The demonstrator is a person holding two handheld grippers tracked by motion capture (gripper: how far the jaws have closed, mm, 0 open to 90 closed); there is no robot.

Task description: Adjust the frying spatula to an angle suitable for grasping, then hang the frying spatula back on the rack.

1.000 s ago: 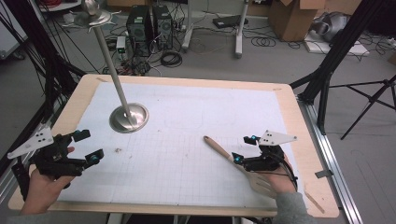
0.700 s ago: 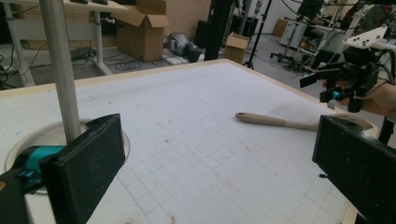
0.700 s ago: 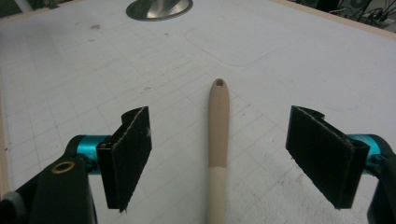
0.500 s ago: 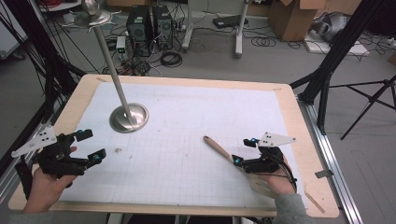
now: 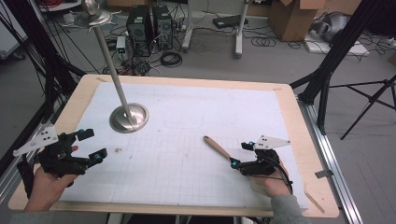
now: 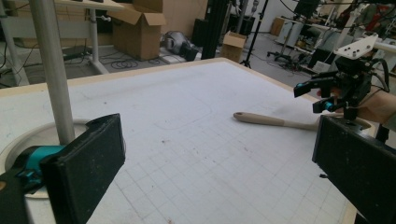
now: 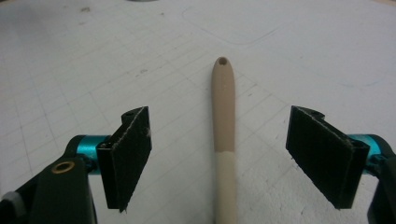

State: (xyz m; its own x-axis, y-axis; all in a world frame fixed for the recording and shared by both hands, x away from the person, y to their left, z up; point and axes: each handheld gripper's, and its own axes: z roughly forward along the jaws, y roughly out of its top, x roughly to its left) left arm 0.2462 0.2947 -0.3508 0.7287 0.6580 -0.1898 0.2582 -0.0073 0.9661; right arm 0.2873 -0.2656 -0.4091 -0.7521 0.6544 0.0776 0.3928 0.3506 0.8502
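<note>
A beige utensil handle (image 5: pixel 215 146) with a hole at its far end lies on the white grid mat (image 5: pixel 187 163), right of centre. My right gripper (image 5: pixel 239 154) stands open over the handle's near part. In the right gripper view the handle (image 7: pixel 223 121) runs up between the two wide-apart pads (image 7: pixel 130 149) without touching either. Its near end is hidden under the gripper and the hand. My left gripper (image 5: pixel 93 144) is open near the mat's left edge with nothing between its jaws. The left gripper view looks across to the handle (image 6: pixel 275 121) and the right gripper (image 6: pixel 322 95).
A metal stand with a round base (image 5: pixel 129 117) and a slanted pole (image 5: pixel 109 60) is on the mat's left rear, close ahead of my left gripper. The wooden table edge (image 5: pixel 308 140) borders the mat. Cables, boxes and tripods are on the floor beyond.
</note>
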